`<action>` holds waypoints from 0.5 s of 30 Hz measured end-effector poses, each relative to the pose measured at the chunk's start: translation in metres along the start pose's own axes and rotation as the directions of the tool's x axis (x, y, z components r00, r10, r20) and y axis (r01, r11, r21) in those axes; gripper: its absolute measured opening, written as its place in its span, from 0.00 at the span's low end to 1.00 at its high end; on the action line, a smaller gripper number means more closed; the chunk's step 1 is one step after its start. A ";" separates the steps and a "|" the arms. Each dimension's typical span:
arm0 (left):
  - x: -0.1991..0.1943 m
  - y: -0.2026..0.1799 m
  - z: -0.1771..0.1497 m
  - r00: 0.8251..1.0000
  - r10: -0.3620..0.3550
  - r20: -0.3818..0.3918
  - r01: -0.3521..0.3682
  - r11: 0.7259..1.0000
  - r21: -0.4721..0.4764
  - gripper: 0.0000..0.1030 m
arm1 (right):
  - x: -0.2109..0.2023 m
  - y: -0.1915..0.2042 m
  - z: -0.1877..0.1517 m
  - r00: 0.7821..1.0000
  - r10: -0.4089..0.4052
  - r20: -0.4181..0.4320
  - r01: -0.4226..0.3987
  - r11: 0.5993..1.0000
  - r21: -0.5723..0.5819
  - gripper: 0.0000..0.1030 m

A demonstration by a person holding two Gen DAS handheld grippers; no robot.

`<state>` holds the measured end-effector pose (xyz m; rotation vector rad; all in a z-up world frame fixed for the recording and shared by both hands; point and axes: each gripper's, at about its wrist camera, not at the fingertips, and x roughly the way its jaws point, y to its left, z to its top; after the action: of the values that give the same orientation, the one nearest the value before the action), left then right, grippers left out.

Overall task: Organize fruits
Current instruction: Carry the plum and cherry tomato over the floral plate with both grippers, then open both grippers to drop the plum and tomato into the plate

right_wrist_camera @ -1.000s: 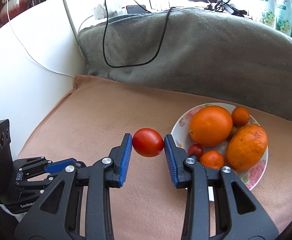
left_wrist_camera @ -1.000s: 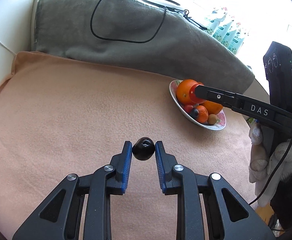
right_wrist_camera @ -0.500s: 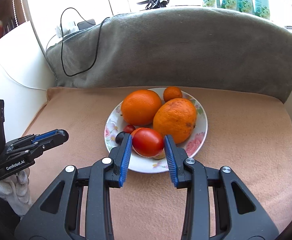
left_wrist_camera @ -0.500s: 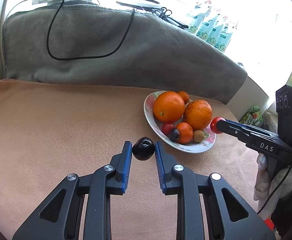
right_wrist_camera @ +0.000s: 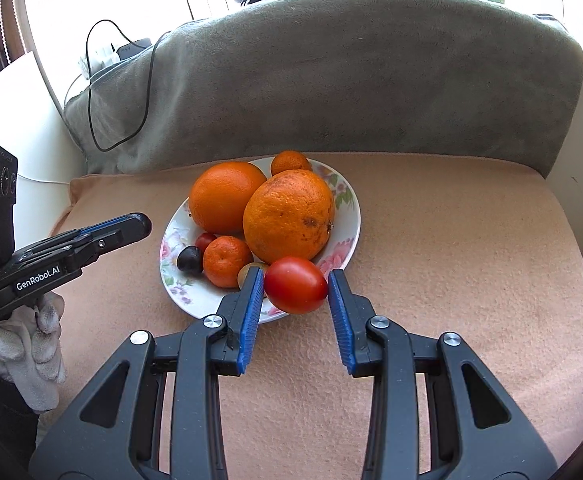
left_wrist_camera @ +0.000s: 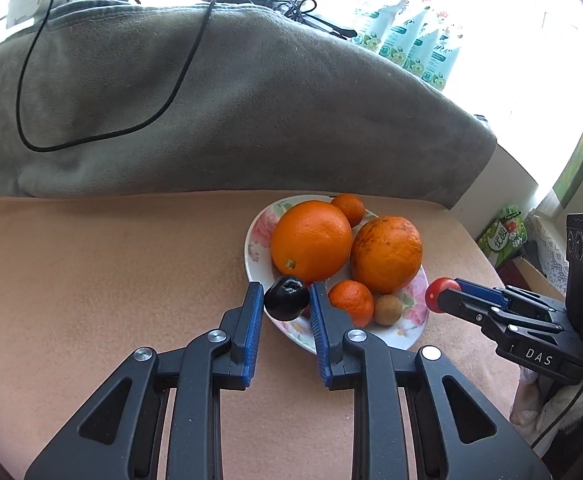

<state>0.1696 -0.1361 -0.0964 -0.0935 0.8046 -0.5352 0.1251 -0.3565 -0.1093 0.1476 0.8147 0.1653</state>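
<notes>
Each claw is clamped on one fruit for delivery, the left claw (left_wrist_camera: 286, 306) holding a dark plum (left_wrist_camera: 286, 297) over the plate's (left_wrist_camera: 254, 236) near-left rim, the right claw (right_wrist_camera: 295, 294) a red tomato (right_wrist_camera: 295, 285) over its near edge.

A peach-coloured blanket (right_wrist_camera: 451, 260) covers the flat surface from the near edge to the far edge. Along that far edge a grey blanket (right_wrist_camera: 351, 80) is draped over a raised bulk, standing like a backrest. A black cable (left_wrist_camera: 103, 80) loops down over the left part of the grey blanket, running up to white plugs and a small dark device (right_wrist_camera: 133, 49) at its top left corner. Beyond the top edge lies a white ring-shaped object with tangled black cords (left_wrist_camera: 303, 6), and a row of pale turquoise flower-printed packs (left_wrist_camera: 411, 40) stands to the right. Beside the right edge sits a green-labelled packet (left_wrist_camera: 501, 236).
</notes>
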 end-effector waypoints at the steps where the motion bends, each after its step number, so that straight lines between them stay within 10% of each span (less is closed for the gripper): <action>1: 0.003 -0.001 0.001 1.000 -0.003 -0.004 0.003 1.000 0.002 0.21 | 0.001 0.002 0.000 1.000 0.000 0.000 0.000 1.000 -0.005 0.34; 15: 0.010 -0.005 0.005 1.000 -0.008 -0.007 0.008 1.000 0.008 0.21 | 0.010 0.020 -0.002 1.000 0.008 -0.012 -0.009 0.998 -0.058 0.34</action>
<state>0.1767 -0.1456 -0.0982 -0.0870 0.8094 -0.5462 0.1281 -0.3347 -0.1137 0.0954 0.8203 0.1982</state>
